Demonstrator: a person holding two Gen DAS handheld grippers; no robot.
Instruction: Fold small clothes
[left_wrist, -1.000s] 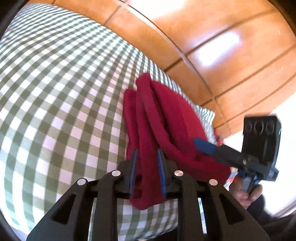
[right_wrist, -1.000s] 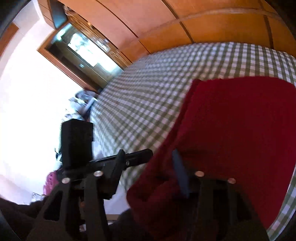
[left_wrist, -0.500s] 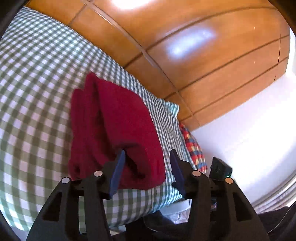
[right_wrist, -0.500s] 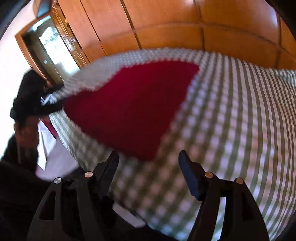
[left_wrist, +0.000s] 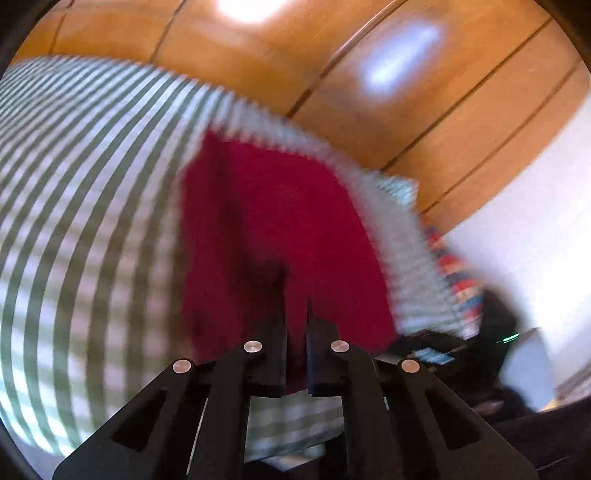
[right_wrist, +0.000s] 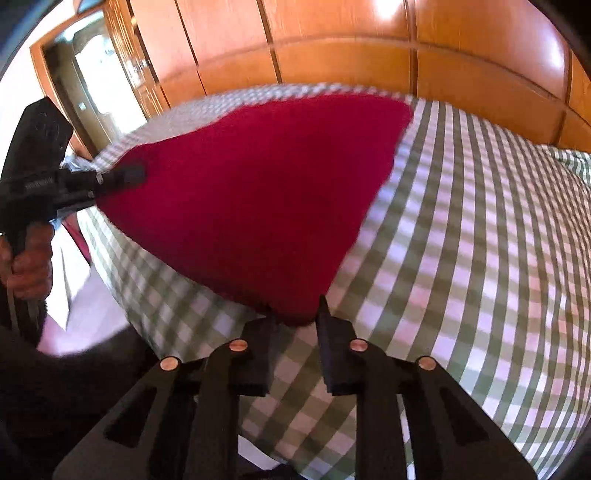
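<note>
A dark red garment (left_wrist: 277, 206) lies folded on the green-and-white checked bed cover (left_wrist: 74, 184). My left gripper (left_wrist: 295, 295) is at the garment's near edge. Its jaws are closing to a narrow gap with red cloth pinched between them; this view is blurred. In the right wrist view the same garment (right_wrist: 258, 184) spreads out as a broad triangle. My right gripper (right_wrist: 297, 312) is closing on its nearest corner, and the cloth sits between the fingertips. The left gripper (right_wrist: 125, 175) shows there at the garment's left edge, held by a hand (right_wrist: 29, 266).
The checked cover (right_wrist: 461, 258) stretches wide to the right of the garment. Wooden wardrobe panels (right_wrist: 332, 44) stand behind the bed, with a doorway (right_wrist: 92, 74) at the left. A multicoloured plaid cloth (left_wrist: 454, 266) lies at the bed's far edge.
Half a second ago both grippers stood open over the garment. Now both have closed on its near edge, and the right one has dropped to the near corner.
</note>
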